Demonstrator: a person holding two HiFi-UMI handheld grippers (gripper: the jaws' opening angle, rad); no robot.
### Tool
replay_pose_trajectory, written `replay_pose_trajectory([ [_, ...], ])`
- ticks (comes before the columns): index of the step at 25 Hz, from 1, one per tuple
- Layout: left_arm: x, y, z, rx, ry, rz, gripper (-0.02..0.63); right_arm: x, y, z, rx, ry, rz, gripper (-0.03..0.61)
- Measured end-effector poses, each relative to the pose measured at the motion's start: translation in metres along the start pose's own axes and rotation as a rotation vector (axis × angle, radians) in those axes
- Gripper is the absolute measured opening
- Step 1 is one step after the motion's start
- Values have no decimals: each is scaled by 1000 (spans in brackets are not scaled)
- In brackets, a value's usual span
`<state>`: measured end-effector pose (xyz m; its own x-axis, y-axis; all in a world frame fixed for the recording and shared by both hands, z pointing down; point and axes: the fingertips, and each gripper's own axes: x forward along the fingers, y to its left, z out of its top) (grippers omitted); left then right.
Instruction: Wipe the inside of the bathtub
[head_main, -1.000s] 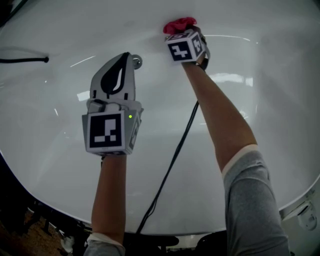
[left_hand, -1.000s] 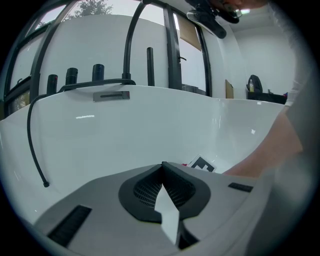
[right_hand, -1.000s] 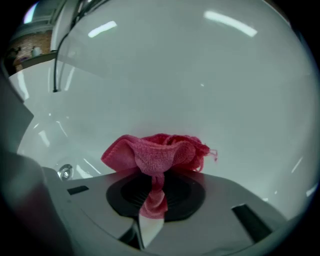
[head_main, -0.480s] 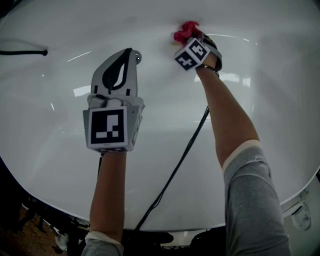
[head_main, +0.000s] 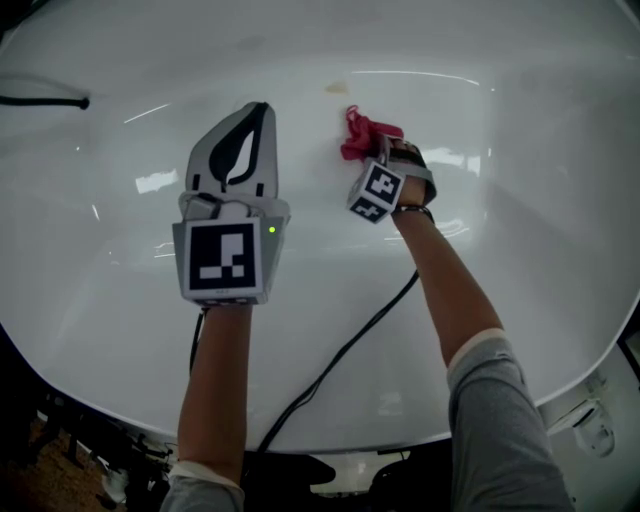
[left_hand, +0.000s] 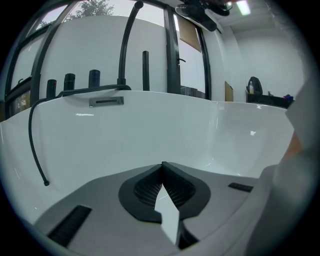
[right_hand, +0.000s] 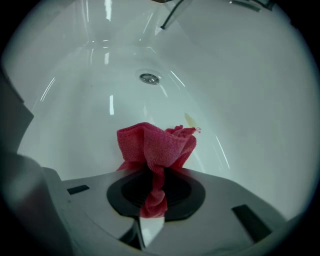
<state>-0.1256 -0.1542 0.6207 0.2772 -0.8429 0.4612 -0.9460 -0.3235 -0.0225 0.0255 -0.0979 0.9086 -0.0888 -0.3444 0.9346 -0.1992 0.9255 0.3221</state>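
Here the right hand-held gripper (head_main: 378, 152) is clamped on a red cloth (right_hand: 155, 145). A strip of the cloth is pinched between the jaws and the rest bunches out in front of the tips. From the head view the cloth sits low inside the white tub (head_main: 520, 200), on the curved inner surface or just over it; actual contact cannot be confirmed. A small yellowish stain (head_main: 335, 88) lies just beyond the cloth, apart from it. In the right gripper view the metal drain (right_hand: 149, 78) shows farther along the tub floor, well apart from the cloth.

The left hand-held gripper (head_main: 262, 108) is held over the tub beside the right one. Its jaws are pressed together at the tips with nothing between them, and it points at the far tub wall.

A black cable (head_main: 340, 355) runs from under the right forearm across the tub to the near rim. A black hose (head_main: 45, 100) hangs down the wall at the left.
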Motion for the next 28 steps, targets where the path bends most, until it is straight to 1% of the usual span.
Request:
replay_pose_trajectory([
  [2, -1, 1, -1, -5, -1, 4, 5, -1, 8, -1, -58, 13, -12, 47],
  [4, -1, 2, -5, -8, 1, 9, 5, 4, 4, 8, -97, 8, -40, 44],
  [7, 0, 3, -12, -3, 6, 15, 6, 15, -10, 34, -159, -23, -90, 44],
  [11, -2, 7, -21, -15, 20, 22, 5, 28, -34, 60, -217, -30, -140, 43],
  [17, -5, 16, -24, -14, 19, 37, 6, 46, -72, 92, -245, -18, -165, 44],
  [22, -5, 21, -24, -12, 14, 40, 6, 54, -105, 112, -178, 7, -172, 44],
  [25, -7, 19, -26, -13, 13, 41, 6, 51, -102, 111, -185, -11, -187, 43],
  [28, -10, 16, -30, -23, 25, 35, 6, 43, -80, 100, -231, -18, -180, 43],
])
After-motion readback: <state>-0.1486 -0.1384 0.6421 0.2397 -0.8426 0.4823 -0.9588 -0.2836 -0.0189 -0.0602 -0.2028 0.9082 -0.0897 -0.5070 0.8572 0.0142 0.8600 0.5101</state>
